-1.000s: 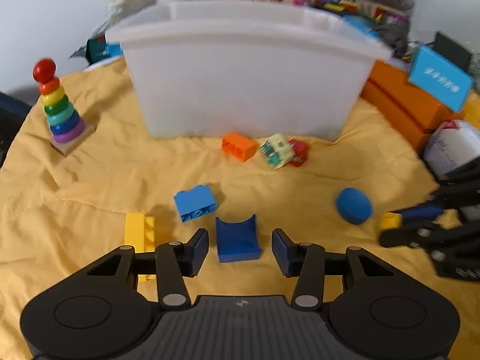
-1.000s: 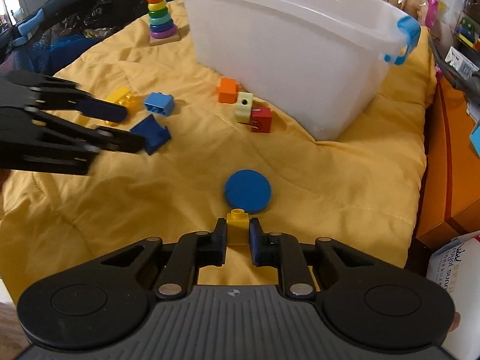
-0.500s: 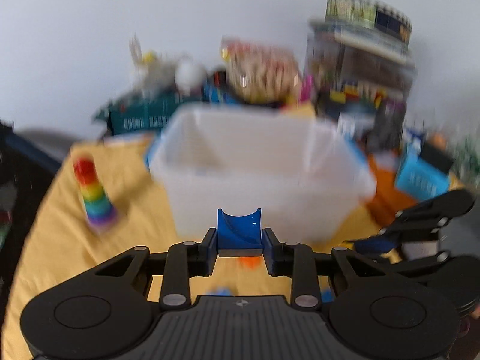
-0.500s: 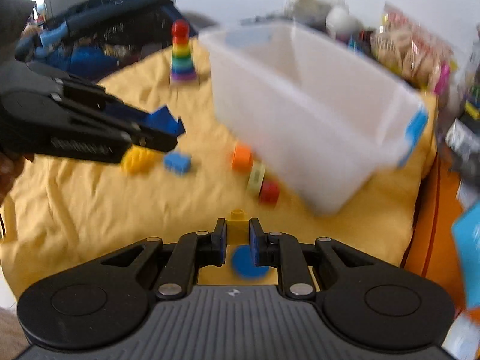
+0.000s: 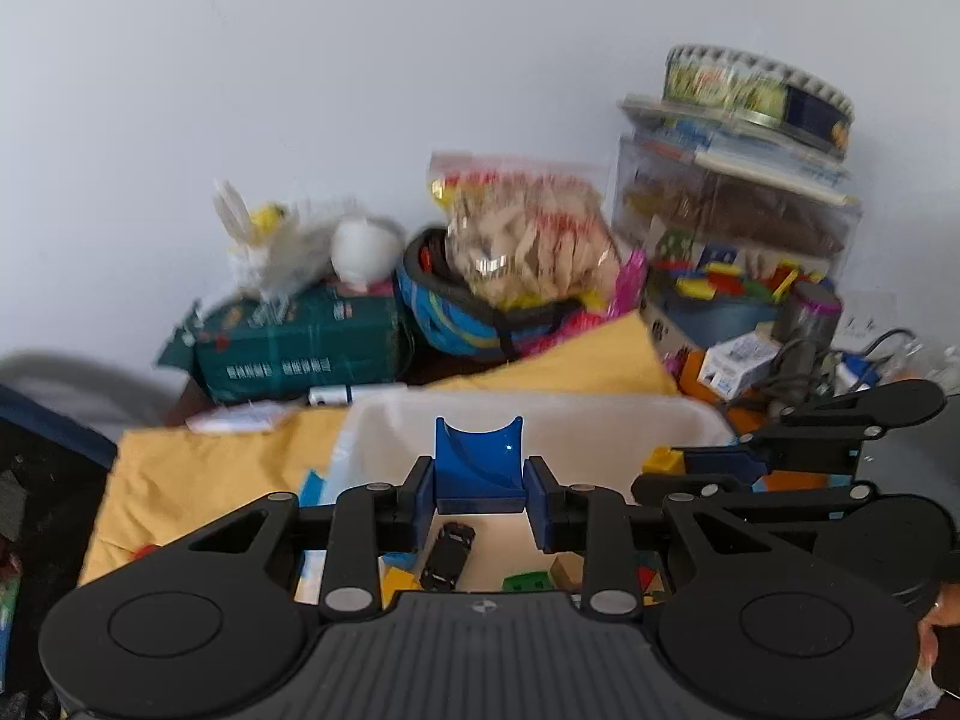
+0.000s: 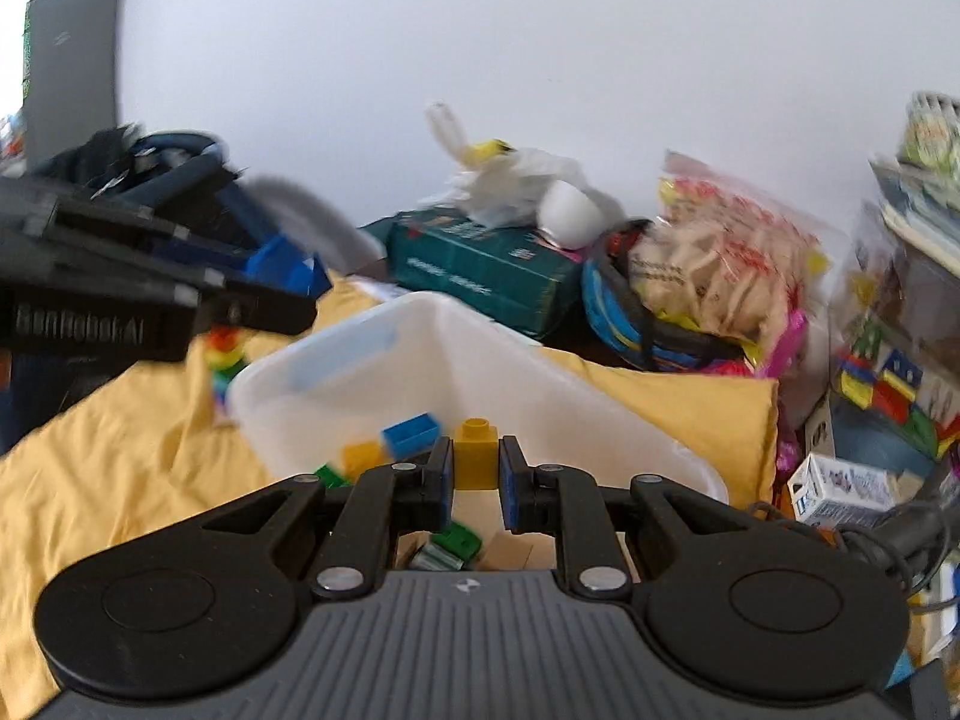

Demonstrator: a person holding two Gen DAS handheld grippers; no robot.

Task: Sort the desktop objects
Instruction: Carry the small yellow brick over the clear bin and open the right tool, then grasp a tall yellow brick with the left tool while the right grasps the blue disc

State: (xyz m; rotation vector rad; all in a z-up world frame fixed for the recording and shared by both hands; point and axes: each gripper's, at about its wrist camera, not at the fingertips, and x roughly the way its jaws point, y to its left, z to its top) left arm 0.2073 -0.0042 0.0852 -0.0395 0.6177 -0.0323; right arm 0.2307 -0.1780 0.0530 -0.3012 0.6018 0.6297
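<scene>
My left gripper [image 5: 480, 495] is shut on a dark blue curved block [image 5: 479, 463], held above the white plastic bin [image 5: 630, 420]. My right gripper [image 6: 475, 483] is shut on a small yellow brick [image 6: 476, 453], also over the white bin [image 6: 480, 348]. Several loose toys lie in the bin: a black toy car [image 5: 447, 558], green and yellow bricks [image 5: 528, 581] and a light blue brick [image 6: 411, 433]. In the left wrist view the right gripper [image 5: 690, 462] shows at the right with its yellow brick. The left gripper [image 6: 282, 294] with the blue block shows at the left of the right wrist view.
A yellow cloth [image 6: 120, 468] covers the table. A rainbow ring stacker [image 6: 225, 360] stands left of the bin. Behind the bin are a green box [image 5: 300, 342], a bag of snacks [image 5: 528, 240], a white plastic bag [image 6: 516, 186] and stacked toy boxes [image 5: 732, 228].
The left gripper shut on the blue curved block and lifted it off the cloth. Both grippers rose and moved forward until they were over the bin, the right one still holding its yellow brick.
</scene>
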